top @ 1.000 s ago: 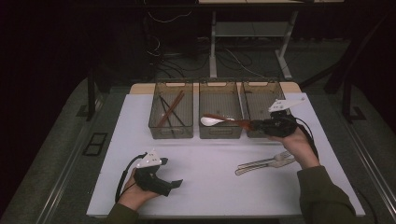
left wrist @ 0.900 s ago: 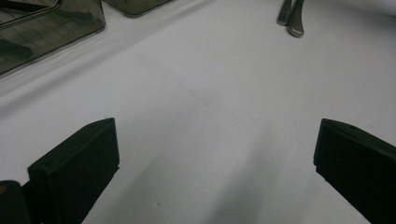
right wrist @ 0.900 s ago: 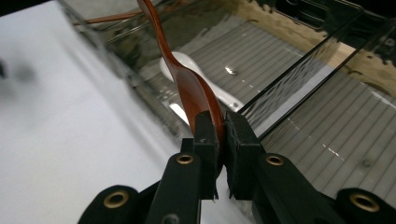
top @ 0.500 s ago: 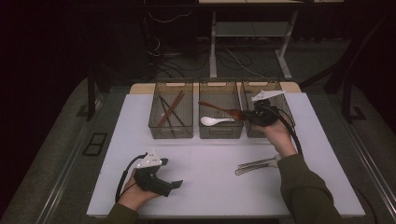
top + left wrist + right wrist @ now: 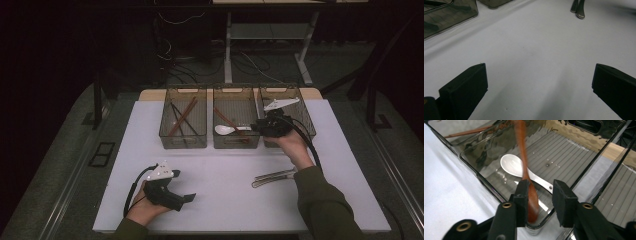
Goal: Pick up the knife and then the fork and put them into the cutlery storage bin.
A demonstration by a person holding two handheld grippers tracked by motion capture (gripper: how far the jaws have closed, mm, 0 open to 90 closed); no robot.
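Item: wooden spoon [image 5: 527,182], reddish-brown, long slim handle, rounded bowl end, blurred. Location: over the middle bin [image 5: 236,142], lying against one jaw of the right gripper [image 5: 540,192], bowl end low between the jaws, crossing the white ceramic spoon [image 5: 516,166]. Right gripper: jaws parted, spoon loose between them, not pinched. Left gripper [image 5: 187,199]: jaws spread wide, nothing held, resting on the white tabletop [image 5: 220,175]. Metal cutlery [image 5: 272,176] lies near on the tabletop.

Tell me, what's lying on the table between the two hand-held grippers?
In the high view, metal cutlery lies between the left gripper and the right gripper; otherwise bare white table.
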